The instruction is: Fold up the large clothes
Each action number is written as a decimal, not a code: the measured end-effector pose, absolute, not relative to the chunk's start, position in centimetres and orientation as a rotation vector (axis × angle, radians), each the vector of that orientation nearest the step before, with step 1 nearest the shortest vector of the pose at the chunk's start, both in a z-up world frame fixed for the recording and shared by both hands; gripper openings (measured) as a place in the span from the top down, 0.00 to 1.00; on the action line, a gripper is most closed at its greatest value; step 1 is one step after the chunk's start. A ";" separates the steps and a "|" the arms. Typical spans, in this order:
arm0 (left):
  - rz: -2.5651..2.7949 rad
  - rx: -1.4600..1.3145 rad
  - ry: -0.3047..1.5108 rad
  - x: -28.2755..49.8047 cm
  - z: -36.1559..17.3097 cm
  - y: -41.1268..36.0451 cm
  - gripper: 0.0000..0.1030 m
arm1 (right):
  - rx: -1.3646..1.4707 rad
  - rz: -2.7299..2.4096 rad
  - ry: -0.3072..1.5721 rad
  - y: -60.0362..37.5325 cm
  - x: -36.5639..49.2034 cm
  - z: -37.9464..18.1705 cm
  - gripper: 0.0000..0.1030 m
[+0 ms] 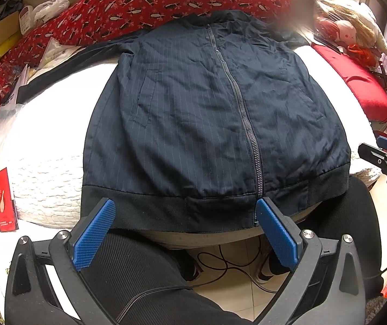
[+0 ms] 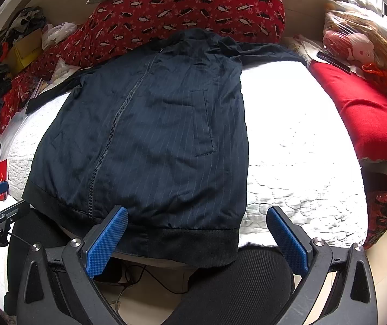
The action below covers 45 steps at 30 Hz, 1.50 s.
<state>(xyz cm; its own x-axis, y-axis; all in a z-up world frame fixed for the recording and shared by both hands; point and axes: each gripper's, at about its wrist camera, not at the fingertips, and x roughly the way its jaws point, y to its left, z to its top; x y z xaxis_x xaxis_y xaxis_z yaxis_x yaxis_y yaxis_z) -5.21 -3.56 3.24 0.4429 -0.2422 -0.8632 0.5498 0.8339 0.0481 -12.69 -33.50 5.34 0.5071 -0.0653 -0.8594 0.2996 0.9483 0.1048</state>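
Note:
A dark navy pinstriped zip jacket (image 1: 207, 113) lies flat, front up and zipped, on a white quilted bed (image 1: 44, 140); its black ribbed hem (image 1: 166, 211) hangs slightly over the near bed edge. My left gripper (image 1: 185, 230) hovers open just short of the hem's left half, nothing between its blue pads. In the right wrist view the same jacket (image 2: 144, 140) fills the left-centre, and my right gripper (image 2: 197, 241) is open at the hem's right corner (image 2: 220, 243). Both sleeves spread out near the collar.
A red patterned quilt (image 1: 166, 2) bunches behind the collar. A red cushion (image 2: 367, 119) and a bagged plush toy (image 2: 356, 46) sit at the right. A red box (image 1: 2, 197) lies at the bed's left edge. A person's black-trousered legs (image 1: 144, 276) and floor cables are below.

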 end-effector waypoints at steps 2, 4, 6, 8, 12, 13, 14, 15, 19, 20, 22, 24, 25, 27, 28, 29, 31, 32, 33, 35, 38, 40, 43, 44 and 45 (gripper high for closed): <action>-0.503 0.346 0.999 -5.2 3.2 -3.5 0.00 | 0.254 -0.223 1.018 -33.5 -12.7 5.3 0.01; -0.503 0.344 1.000 -5.2 3.2 -3.5 0.00 | 0.255 -0.222 1.019 -33.5 -12.7 5.3 0.01; -0.502 0.344 1.001 -5.2 3.2 -3.5 0.00 | 0.260 -0.223 1.023 -33.4 -12.6 5.3 0.01; -0.501 0.344 1.003 -5.2 3.2 -3.4 0.00 | 0.264 -0.224 1.025 -33.4 -12.6 5.2 0.01; -0.498 0.346 1.012 -5.0 3.0 -3.4 0.00 | 0.273 -0.226 1.030 -33.5 -12.5 5.1 0.01; -0.497 0.346 1.015 -5.0 2.9 -3.5 0.00 | 0.275 -0.226 1.032 -33.5 -12.5 5.1 0.01; -0.497 0.347 1.016 -5.0 2.8 -3.5 0.00 | 0.277 -0.227 1.033 -33.5 -12.5 5.0 0.01; -0.497 0.347 1.018 -4.9 2.8 -3.5 0.00 | 0.280 -0.228 1.033 -33.6 -12.4 5.0 0.01; -0.496 0.347 1.025 -4.7 2.6 -3.5 0.00 | 0.291 -0.229 1.037 -33.8 -12.4 4.8 0.01; -0.495 0.347 1.027 -4.7 2.5 -3.5 0.00 | 0.293 -0.230 1.040 -33.8 -12.3 4.7 0.01; -0.492 0.348 1.033 -4.3 2.3 -3.5 0.00 | 0.297 -0.230 1.046 -33.9 -12.2 4.5 0.01; -0.481 0.332 1.049 -3.3 2.0 -3.0 0.00 | 0.302 -0.231 1.052 -34.2 -12.0 4.2 0.01; -0.470 0.321 1.058 -2.6 1.9 -2.6 0.00 | 0.309 -0.235 1.056 -34.5 -11.9 3.9 0.01; -0.418 0.290 1.073 -0.5 1.7 -1.2 0.00 | 0.326 -0.274 1.064 -35.7 -11.8 3.2 0.01; -0.385 0.275 1.081 0.7 1.6 -0.3 0.00 | 0.340 -0.292 1.069 -36.4 -11.7 2.9 0.01; -0.338 0.259 1.095 2.3 1.2 0.8 0.00 | 0.359 -0.309 1.076 -37.2 -11.7 2.5 0.01; -0.270 0.237 1.123 4.4 0.4 2.4 0.00 | 0.401 -0.331 1.101 -38.6 -11.6 1.4 0.01; -0.226 0.216 1.144 5.8 -0.4 3.5 0.00 | 0.415 -0.341 1.115 -39.1 -11.5 0.8 0.01; -0.207 0.203 1.159 6.5 -0.9 4.0 0.00 | 0.431 -0.338 1.136 -39.5 -11.3 0.0 0.01; -0.195 0.153 1.215 7.8 -2.5 5.1 0.04 | 0.469 -0.298 1.168 -39.6 -10.9 -1.4 0.07; -0.253 0.126 1.275 7.7 -3.9 4.9 0.59 | 0.606 -0.133 1.224 -39.0 -10.4 -3.9 0.70; -0.280 0.163 1.288 7.0 -4.1 4.0 0.68 | 0.655 -0.090 1.209 -39.0 -10.5 -4.3 0.83; -0.365 0.081 1.321 5.6 -2.3 4.2 0.80 | 0.712 -0.021 1.120 -40.5 -11.5 -2.3 0.91; -0.395 0.043 1.336 5.0 -1.7 4.4 0.81 | 0.735 -0.007 1.080 -41.4 -12.1 -1.1 0.92; -0.428 0.019 1.345 4.4 -1.2 4.5 0.81 | 0.738 0.001 1.031 -42.6 -12.9 0.7 0.92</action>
<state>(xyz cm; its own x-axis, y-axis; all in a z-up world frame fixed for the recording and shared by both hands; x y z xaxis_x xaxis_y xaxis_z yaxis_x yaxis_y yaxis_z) 4.40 4.47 -1.18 0.1586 -0.2887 -0.9442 0.3099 0.9225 -0.2300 -12.90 -42.55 0.67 0.5357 0.3333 -0.7758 0.3313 0.7622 0.5562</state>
